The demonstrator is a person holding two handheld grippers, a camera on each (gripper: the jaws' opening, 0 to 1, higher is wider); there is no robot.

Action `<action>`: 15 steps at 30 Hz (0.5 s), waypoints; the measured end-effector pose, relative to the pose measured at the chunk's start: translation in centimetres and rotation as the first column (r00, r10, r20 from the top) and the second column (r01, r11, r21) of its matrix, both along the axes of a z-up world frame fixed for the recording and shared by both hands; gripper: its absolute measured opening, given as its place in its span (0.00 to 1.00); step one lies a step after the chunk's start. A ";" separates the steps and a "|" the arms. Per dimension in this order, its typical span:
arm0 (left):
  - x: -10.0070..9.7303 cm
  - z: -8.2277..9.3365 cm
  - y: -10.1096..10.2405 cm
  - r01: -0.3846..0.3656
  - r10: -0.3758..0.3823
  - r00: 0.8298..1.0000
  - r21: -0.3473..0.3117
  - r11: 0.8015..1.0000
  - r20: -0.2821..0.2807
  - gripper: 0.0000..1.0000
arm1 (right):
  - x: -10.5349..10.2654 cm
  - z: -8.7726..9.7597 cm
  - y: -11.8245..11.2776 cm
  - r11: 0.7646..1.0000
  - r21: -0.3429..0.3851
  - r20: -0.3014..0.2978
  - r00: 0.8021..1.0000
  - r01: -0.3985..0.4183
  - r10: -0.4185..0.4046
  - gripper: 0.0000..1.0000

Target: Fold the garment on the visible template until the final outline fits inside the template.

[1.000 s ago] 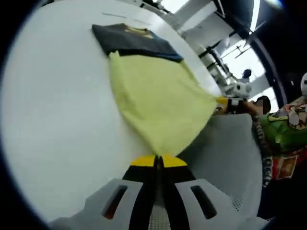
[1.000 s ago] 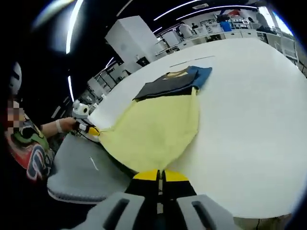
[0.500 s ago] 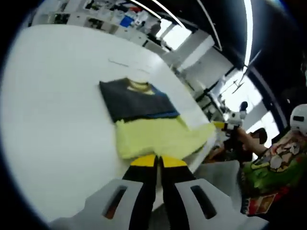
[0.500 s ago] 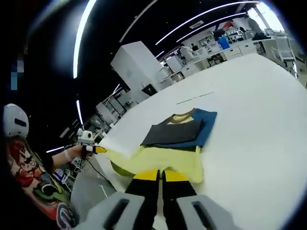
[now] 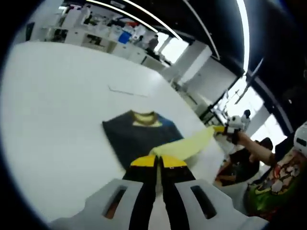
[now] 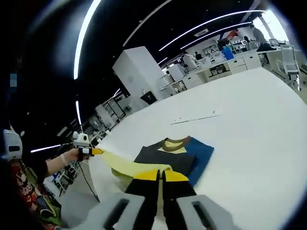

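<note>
A broad white tabletop carries a folded dark garment with a yellowish collar, blue fabric showing along one side. A yellow flap rises off it. Farther along the tabletop lies a thin pale strip.

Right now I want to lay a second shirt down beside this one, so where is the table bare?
The white table is bare beyond the folded dark garment's collar, around a thin strip, and wide on its far side. It is crowded on the near side, where the left gripper and right gripper stretch the yellow hem above the garment.
</note>
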State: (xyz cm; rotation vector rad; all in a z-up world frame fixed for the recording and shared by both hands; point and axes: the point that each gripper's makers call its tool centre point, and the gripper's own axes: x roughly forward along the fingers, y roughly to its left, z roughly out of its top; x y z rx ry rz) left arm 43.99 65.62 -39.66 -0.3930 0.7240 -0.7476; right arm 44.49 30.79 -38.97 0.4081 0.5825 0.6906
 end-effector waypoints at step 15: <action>7.6 -2.4 -0.1 -0.060 0.060 0.998 -0.001 0.998 0.002 0.00 | 8.1 -1.1 -0.3 0.998 -0.038 0.023 0.999 0.043 -0.042 0.00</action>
